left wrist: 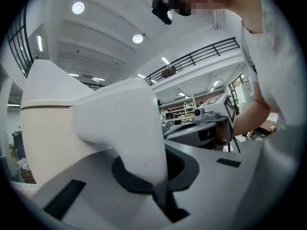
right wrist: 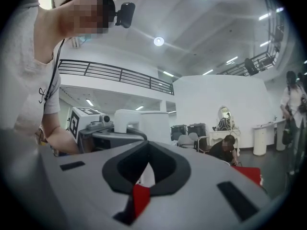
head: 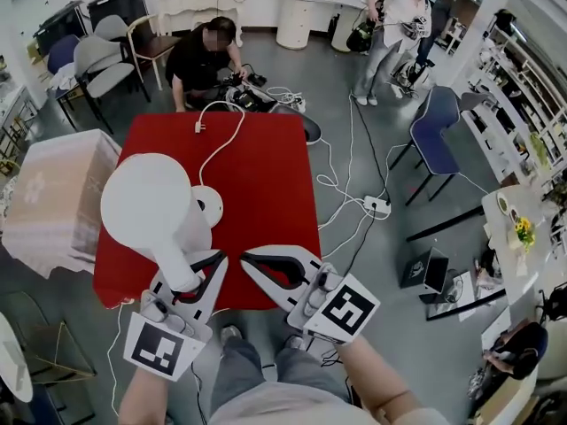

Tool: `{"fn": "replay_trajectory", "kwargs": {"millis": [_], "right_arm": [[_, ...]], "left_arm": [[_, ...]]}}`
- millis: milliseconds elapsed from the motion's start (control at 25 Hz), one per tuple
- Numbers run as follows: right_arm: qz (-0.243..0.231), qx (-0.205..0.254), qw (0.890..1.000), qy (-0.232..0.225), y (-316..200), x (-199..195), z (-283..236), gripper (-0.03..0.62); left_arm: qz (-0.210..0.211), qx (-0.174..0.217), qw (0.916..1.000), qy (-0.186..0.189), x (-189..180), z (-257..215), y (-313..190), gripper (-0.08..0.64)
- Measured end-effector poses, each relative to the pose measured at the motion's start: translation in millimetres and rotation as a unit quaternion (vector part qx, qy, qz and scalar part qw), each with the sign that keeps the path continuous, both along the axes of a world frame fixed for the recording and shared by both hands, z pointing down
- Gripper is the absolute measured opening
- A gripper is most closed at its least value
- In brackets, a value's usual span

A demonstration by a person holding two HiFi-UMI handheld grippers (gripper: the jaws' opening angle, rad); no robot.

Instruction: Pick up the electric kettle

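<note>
A white electric kettle (head: 146, 202) hangs tilted above the red table (head: 275, 175), off its round white base (head: 210, 205). My left gripper (head: 189, 279) is shut on the kettle's handle (left wrist: 136, 138), which fills the space between its jaws in the left gripper view; the kettle's body (left wrist: 45, 138) sits left of it there. My right gripper (head: 250, 258) is just right of the left one, shut with nothing held. The right gripper view shows its jaws (right wrist: 146, 145) meeting, with the kettle (right wrist: 146, 121) and the left gripper (right wrist: 91, 123) beyond.
The base's cord runs to a plug (head: 199, 127) lying on the table. A cloth-covered table (head: 53, 193) stands at the left. A person (head: 205, 56) crouches behind the table by cables. A power strip (head: 376, 206) and a blue chair (head: 438, 127) are on the right.
</note>
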State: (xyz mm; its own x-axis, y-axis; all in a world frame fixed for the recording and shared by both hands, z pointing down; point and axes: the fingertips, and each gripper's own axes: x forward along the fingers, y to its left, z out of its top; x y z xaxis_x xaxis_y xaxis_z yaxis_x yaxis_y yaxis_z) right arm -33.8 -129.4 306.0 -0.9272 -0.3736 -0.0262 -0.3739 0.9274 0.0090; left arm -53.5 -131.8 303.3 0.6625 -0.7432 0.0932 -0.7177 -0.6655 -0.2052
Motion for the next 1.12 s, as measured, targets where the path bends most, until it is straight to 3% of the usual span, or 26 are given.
{"fn": "replay_trajectory", "kwargs": {"millis": [600,1120], "right_arm": [[-0.056,0.03,0.998,0.011,47.0,14.8,-19.9,0.002],[-0.072,0.046,0.996,0.007,62.5,6.7,-27.0,0.002]], "left_arm": [[-0.076,-0.007,0.9967,0.028,14.4,-17.0,57.6,0.008],[-0.091,0.005,0.9954,0.03,6.8,-24.8,67.7,0.008]]}}
